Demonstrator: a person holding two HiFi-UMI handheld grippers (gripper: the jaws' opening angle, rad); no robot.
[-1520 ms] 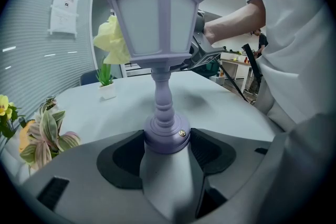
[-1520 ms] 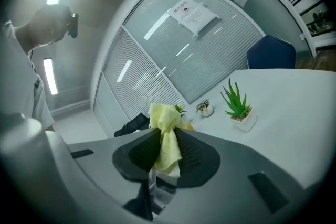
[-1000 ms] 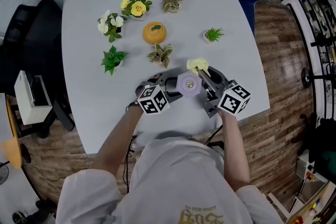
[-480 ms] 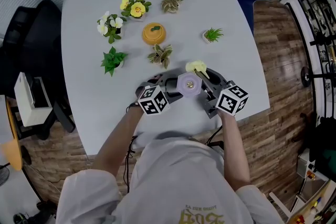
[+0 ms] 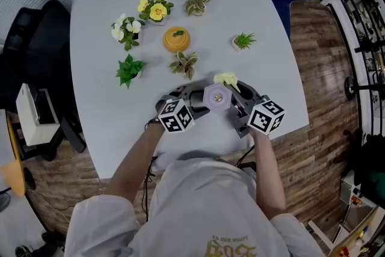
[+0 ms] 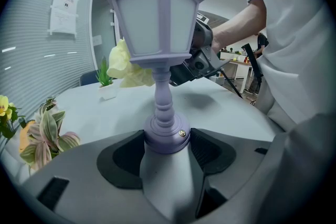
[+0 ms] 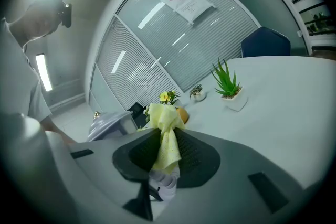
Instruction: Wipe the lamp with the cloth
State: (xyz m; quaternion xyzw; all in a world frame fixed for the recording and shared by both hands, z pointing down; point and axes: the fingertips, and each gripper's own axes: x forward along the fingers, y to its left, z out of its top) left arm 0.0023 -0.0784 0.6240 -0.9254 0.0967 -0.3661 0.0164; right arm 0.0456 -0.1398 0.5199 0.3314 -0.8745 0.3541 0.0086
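Above the white table (image 5: 96, 69), the left gripper (image 6: 167, 148) is clamping the lamp (image 6: 157, 18) by its base. The right gripper (image 7: 167, 153), pinching the cloth (image 7: 165, 118), is barely shifting at its top, so wiping is apparently continuing.

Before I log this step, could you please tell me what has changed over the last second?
Very little. The right tool, shut on the yellow cloth, shifted the cloth very slightly beside the head of the lamp. Nothing was taken hold of or let go. The left tool still grips the lamp's base, and the potted plants have not moved.
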